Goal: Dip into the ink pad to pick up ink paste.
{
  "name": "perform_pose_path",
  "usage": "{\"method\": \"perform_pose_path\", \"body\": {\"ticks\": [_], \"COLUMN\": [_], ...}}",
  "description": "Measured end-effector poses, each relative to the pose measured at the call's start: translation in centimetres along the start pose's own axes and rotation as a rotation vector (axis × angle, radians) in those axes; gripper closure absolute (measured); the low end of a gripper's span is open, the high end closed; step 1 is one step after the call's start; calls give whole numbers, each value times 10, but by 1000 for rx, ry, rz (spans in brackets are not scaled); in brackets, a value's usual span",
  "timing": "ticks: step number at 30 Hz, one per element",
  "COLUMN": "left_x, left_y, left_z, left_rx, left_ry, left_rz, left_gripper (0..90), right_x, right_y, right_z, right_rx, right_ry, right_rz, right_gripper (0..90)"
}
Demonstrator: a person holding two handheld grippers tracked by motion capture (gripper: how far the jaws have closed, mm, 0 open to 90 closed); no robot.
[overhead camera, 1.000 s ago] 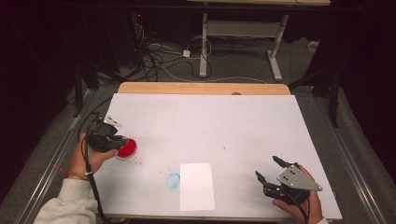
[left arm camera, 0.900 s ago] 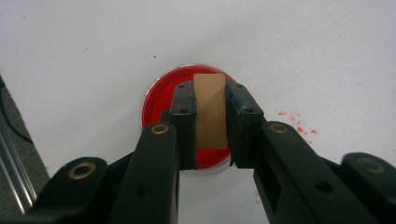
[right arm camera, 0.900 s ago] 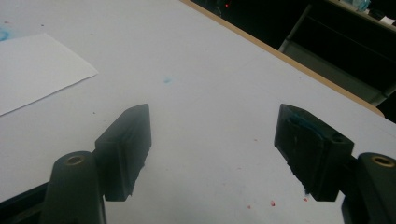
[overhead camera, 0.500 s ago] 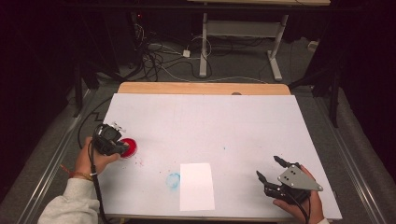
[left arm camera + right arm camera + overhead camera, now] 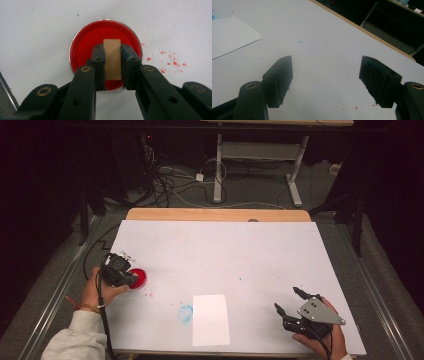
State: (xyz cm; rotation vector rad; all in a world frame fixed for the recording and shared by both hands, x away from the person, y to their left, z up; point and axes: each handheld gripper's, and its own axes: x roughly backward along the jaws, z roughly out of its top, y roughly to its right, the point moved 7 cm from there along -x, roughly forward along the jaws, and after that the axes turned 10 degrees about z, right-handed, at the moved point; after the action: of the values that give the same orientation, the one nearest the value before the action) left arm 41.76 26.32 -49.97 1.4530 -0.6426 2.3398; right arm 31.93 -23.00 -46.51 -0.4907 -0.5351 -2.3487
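Note:
My left gripper (image 5: 112, 50) is shut on a small upright wooden block (image 5: 112, 60). It holds the block just over a round red dish (image 5: 85, 47) with a metal rim; whether the block touches the red surface I cannot tell. In the high view that left gripper (image 5: 129, 276) sits at the table's left, its tips over the red dish (image 5: 140, 279). Near the front right edge my right gripper (image 5: 287, 299) rests with its jaws wide apart. Its own view shows the right gripper (image 5: 325, 72) open over bare white tabletop, with nothing between the pads.
A white paper sheet (image 5: 211, 319) lies at the front middle, with a faint blue ring stain (image 5: 185, 313) just left of it. Red specks (image 5: 172, 62) dot the surface right of the dish. The white board (image 5: 225, 250) ends at a wooden strip at the back.
My left gripper has sunk a little toward the red dish with the block in it, and the hand has turned slightly. The right gripper has kept still.

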Motion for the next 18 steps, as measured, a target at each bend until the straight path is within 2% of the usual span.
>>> {"method": "perform_pose_path", "body": {"ticks": [8,18], "left_x": [-1,-2], "left_y": [3,0], "left_z": [1,-1], "left_rx": [-13,14], "left_ry": [-12,7], "left_rz": [26,-8], "left_gripper": [737,736], "right_x": [0,0], "right_y": [-1,-1], "right_z": [1,1], "right_rx": [5,8], "right_ry": [3,-1], "right_rz": [1,2], "right_gripper": [277,277]}}
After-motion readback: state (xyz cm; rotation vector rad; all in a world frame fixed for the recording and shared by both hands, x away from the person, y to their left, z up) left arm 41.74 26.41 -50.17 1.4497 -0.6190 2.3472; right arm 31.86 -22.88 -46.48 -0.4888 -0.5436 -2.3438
